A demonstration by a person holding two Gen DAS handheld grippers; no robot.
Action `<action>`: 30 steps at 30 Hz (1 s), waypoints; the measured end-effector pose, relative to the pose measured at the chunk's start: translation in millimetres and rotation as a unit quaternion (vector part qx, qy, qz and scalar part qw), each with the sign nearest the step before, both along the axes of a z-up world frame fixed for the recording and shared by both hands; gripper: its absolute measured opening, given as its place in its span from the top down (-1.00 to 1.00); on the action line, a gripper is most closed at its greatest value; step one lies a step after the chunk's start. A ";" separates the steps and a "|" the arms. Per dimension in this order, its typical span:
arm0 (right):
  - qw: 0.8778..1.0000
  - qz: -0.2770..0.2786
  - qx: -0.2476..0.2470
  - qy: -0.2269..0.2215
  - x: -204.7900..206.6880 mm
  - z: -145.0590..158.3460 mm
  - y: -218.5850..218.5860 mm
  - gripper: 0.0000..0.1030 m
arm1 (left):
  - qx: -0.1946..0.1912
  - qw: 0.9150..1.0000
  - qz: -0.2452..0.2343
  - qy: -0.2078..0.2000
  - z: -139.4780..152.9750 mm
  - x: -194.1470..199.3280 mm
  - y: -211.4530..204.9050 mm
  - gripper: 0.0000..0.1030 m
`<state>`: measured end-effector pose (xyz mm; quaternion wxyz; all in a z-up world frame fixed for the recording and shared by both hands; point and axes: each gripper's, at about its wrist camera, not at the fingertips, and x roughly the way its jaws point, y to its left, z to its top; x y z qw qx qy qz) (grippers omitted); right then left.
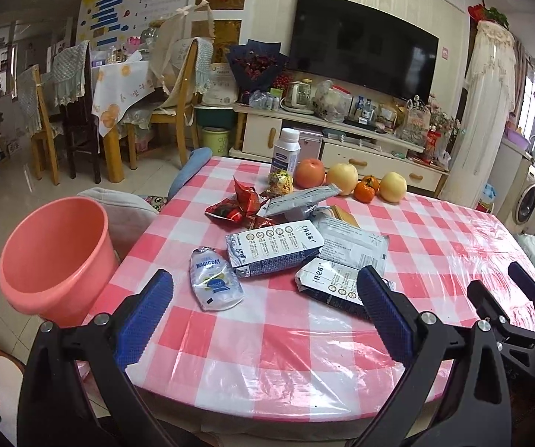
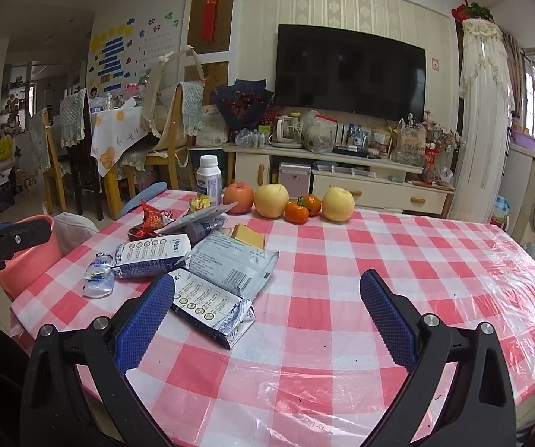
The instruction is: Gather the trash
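Trash lies on the pink checked table point(image 1: 286, 335): two blue-and-white milk cartons, one flat in the middle point(image 1: 273, 247) and one nearer the front point(image 1: 329, 281), a clear crushed pouch point(image 1: 215, 283), a grey mailer bag point(image 1: 353, 242), a silver wrapper point(image 1: 297, 199) and red wrappers point(image 1: 237, 205). A pink bucket point(image 1: 55, 257) stands left of the table. My left gripper point(image 1: 265, 309) is open and empty above the table's front. My right gripper point(image 2: 267, 309) is open and empty; the nearer carton point(image 2: 211, 305) lies by its left finger point(image 2: 144, 316).
Apples point(image 1: 340, 178), oranges point(image 1: 366, 190) and a white bottle point(image 1: 286, 151) stand at the table's far edge. The right gripper shows at the right of the left wrist view point(image 1: 506, 294). Chairs, a dining table and a TV cabinet stand beyond.
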<state>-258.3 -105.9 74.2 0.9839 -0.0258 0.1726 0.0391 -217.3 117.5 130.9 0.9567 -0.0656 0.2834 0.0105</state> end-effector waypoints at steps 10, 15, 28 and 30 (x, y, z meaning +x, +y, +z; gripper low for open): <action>1.000 -0.017 0.007 -0.005 -2.2 1.4 -7.0 -0.91 | 0.001 1.000 0.009 -0.005 -3.7 -5.3 6.0 -0.93; 1.000 -0.015 0.006 -0.003 -1.9 1.2 -7.2 -0.91 | 0.010 1.000 0.006 -0.007 -3.4 -6.4 3.1 -0.93; 1.000 -0.013 0.012 0.015 1.5 -3.5 -14.0 -0.91 | 0.028 1.000 -0.004 -0.008 -4.8 -5.9 -6.2 -0.93; 1.000 -0.013 0.014 0.020 3.1 -4.2 -15.4 -0.91 | 0.032 0.999 -0.003 -0.007 -5.3 -5.4 -7.0 -0.93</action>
